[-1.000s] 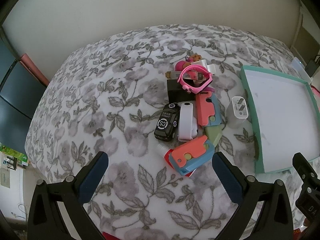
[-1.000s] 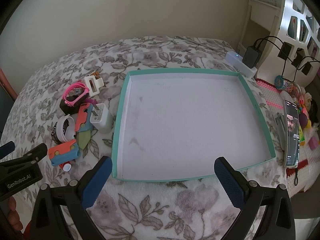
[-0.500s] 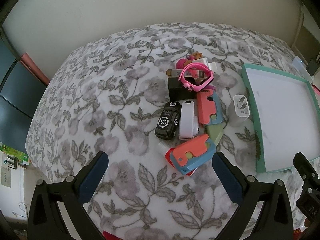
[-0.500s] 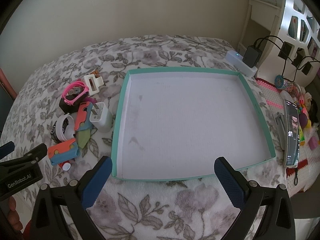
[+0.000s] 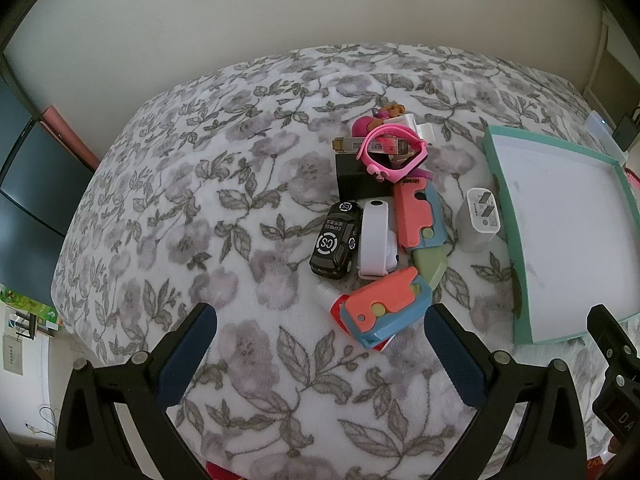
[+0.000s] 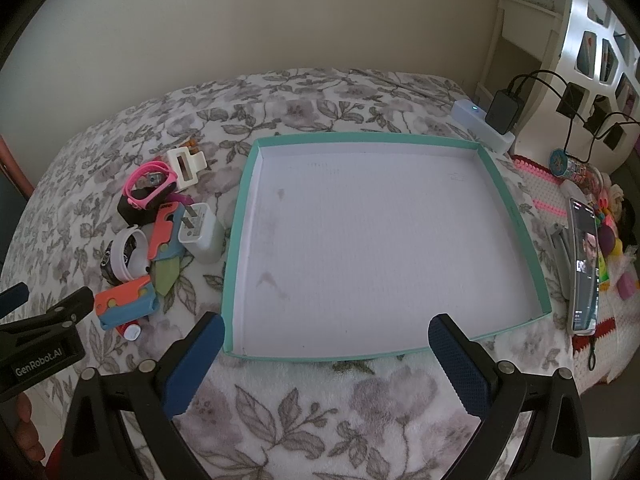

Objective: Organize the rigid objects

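A pile of small rigid items lies on the floral bedspread [image 5: 200, 220]: a black toy car [image 5: 335, 245], a white band [image 5: 375, 243], two orange-and-blue toy knives [image 5: 386, 310] [image 5: 418, 218], a pink wristband [image 5: 390, 154] on a black box [image 5: 354, 180], and a white charger [image 5: 478, 220]. My left gripper [image 5: 320, 330] hangs open just short of the nearest toy knife, holding nothing. The teal-rimmed white tray [image 6: 240, 216] sits right of the pile, with nothing inside. My right gripper [image 6: 326, 334] is open over the tray's near edge. The same pile shows around the charger [image 6: 200, 232] in the right wrist view.
A wall runs behind the bed. Right of the tray lie a phone [image 6: 584, 264], small colourful toys [image 6: 612, 236] and a white power strip [image 6: 480, 120] with cabled plugs. A white shelf unit [image 6: 592, 40] stands at far right. A dark cabinet [image 5: 28, 184] flanks the bed's left.
The left gripper has drawn back and shifted slightly left, so the pile and tray sit a little farther right and away. The right gripper has barely moved. Both stay open.
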Motion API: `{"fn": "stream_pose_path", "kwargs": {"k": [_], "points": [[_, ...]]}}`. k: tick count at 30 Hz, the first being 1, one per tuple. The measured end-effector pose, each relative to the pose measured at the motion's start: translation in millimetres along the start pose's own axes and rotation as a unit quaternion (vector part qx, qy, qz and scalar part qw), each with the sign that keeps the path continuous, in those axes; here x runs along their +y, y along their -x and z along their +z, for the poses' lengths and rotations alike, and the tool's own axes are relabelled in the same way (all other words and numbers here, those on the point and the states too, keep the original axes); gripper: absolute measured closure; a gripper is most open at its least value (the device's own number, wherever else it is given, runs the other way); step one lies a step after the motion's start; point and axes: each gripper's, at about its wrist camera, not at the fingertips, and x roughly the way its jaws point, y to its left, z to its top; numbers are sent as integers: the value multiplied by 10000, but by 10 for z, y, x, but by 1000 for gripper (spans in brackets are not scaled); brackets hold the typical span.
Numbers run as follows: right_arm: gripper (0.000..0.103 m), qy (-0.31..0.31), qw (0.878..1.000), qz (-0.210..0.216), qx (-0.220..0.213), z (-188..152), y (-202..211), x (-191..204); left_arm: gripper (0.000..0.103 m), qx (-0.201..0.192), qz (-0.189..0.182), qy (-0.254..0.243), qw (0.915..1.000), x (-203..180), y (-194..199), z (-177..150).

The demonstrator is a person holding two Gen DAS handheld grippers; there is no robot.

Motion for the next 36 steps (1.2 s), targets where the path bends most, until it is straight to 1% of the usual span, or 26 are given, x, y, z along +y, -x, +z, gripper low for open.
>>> {"fn": "stream_pose_path", "kwargs": {"k": [29, 31, 32, 33, 36], "points": [[0, 17, 10000, 7, 25, -4, -11, 5, 0, 13, -9, 15, 10000, -13, 1, 11], [0, 11, 10000, 7, 24, -5, -9, 7, 0, 14, -132, 186, 9997, 54, 2, 5], [0, 10, 10000, 31, 14, -1, -6, 9, 0, -4, -171, 377, 9991, 139, 5, 3], [0, 15, 10000, 76, -2, -1, -1, 20, 0, -50, -152, 500, 9986, 200, 9, 2], [0, 147, 9988, 445, -104, 20, 33, 135, 0, -141, 38, 785, 9968, 378, -25, 9]]}}
